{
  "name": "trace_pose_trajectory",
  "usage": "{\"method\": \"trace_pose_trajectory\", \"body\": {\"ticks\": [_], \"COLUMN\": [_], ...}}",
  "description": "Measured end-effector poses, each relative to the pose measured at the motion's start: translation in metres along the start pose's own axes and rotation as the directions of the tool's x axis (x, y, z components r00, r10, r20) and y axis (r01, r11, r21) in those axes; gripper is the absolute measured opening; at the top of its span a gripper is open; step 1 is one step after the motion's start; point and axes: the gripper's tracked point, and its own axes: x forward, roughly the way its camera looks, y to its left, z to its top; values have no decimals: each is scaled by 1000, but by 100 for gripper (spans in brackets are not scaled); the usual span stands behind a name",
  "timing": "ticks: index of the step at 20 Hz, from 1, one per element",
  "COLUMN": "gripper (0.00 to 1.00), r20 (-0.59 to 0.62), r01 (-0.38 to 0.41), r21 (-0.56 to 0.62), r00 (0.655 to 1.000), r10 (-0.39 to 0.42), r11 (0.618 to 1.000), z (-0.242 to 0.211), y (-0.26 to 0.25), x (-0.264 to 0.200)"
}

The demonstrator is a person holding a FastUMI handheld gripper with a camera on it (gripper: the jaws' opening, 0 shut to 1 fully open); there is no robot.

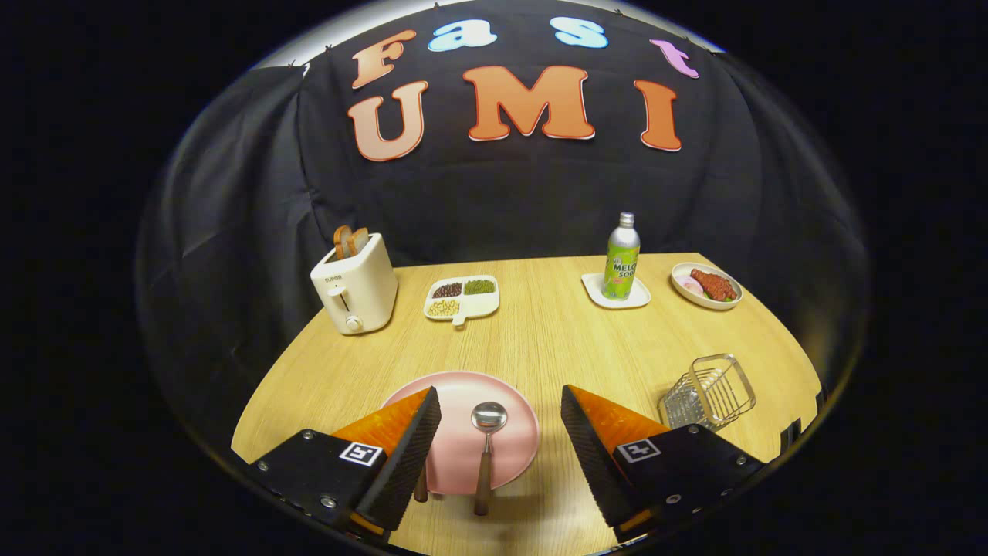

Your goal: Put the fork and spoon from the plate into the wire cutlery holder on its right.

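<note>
The tongs (500, 425) hang spread wide over the pink plate (519, 455), the spoon (486, 452) lying free between their fingers. Bare worktop (556, 340) runs from the plate to the wire cutlery holder (710, 392), whose open top is unblocked. The toaster (355, 293), the divided dish (461, 298), the bottle (622, 256) and the food plate (707, 286) stand well beyond.

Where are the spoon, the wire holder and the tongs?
spoon (488, 417), gripper view, on its bowl, between the open tongs.
wire cutlery holder (714, 390), gripper view, on its wire side.
tongs (500, 413), gripper view, midway between the two tips.
</note>
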Motion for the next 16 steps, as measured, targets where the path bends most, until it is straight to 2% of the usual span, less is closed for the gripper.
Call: {"method": "trace_pose_trajectory", "body": {"ticks": [8, 14, 16], "gripper": [85, 84, 75], "r20": [-66, -136, -171], "r01": [-22, -25, -35], "r21": [-85, -113, -131], "r00": [998, 991, 985], "r10": [17, 9, 12], "r11": [996, 993, 991], "z": [-20, -46, -57], "y": [15, 16, 18], "x": [19, 36, 43]}}
